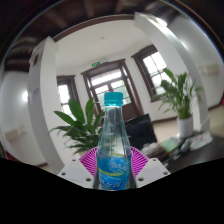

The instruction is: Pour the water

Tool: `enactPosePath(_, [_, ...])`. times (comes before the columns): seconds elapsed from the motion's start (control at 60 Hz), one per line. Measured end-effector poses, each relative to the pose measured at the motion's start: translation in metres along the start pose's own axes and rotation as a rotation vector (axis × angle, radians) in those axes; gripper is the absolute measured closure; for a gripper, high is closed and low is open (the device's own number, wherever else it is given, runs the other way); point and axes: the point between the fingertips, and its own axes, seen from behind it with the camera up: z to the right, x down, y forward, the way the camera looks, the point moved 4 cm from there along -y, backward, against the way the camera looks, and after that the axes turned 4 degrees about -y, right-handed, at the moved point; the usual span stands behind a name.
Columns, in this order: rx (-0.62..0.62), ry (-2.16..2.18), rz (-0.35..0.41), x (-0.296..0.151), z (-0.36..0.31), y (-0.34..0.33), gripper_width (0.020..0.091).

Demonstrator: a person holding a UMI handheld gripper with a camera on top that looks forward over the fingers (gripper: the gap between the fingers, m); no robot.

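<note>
Pink pads of the gripper are seen nearest the camera, one at each side of a clear water bottle. Both fingers are pressed against the bottle's lower body w/ no gap visible at either side, so the fingers are clamped on it. White finger bodies are seen just below the pads, spread left & right of the bottle.

Bottle is held upright, centred betw. the fingers, its teal cap pointing up and still on. A blue label is wrapped round the lower part; text on it can't be read. Upper part is transparent; water level can't be told.

Gripper is held level, facing fwd into a room; the hand holding it is not shown.

Beyond the bottle, a leafy green plant is seen just behind & to one side. A second potted plant in a white pot is placed further off at the other side, near a window. A dark worktop w/ small unclear items is seen below that plant. A doorway w/ a green sign above it is set in the far wall, directly behind the cap. White walls and a pale ceiling are seen around.
</note>
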Motion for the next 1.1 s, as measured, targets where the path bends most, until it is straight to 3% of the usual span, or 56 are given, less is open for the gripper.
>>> enactPosePath(0.217, [0.224,-0.272,-0.017,-0.024,0.115,0.024,0.0688])
enactPosePath(0.467, [0.424,-0.332,-0.099,0.044,0.238,0.009,0.0688])
enactPosePath(0.733, [0.49,-0.332,-0.191,0.121,0.301,0.013,0.0666])
enactPosePath(0.867, [0.47,-0.31,-0.136,0.122,0.304,0.011,0.0672])
enactPosePath(1.067, [0.463,-0.258,-0.1,0.121,0.305,0.002,0.056])
enactPosePath(1.1, [0.463,-0.25,-0.117,0.123,0.305,0.001,0.05])
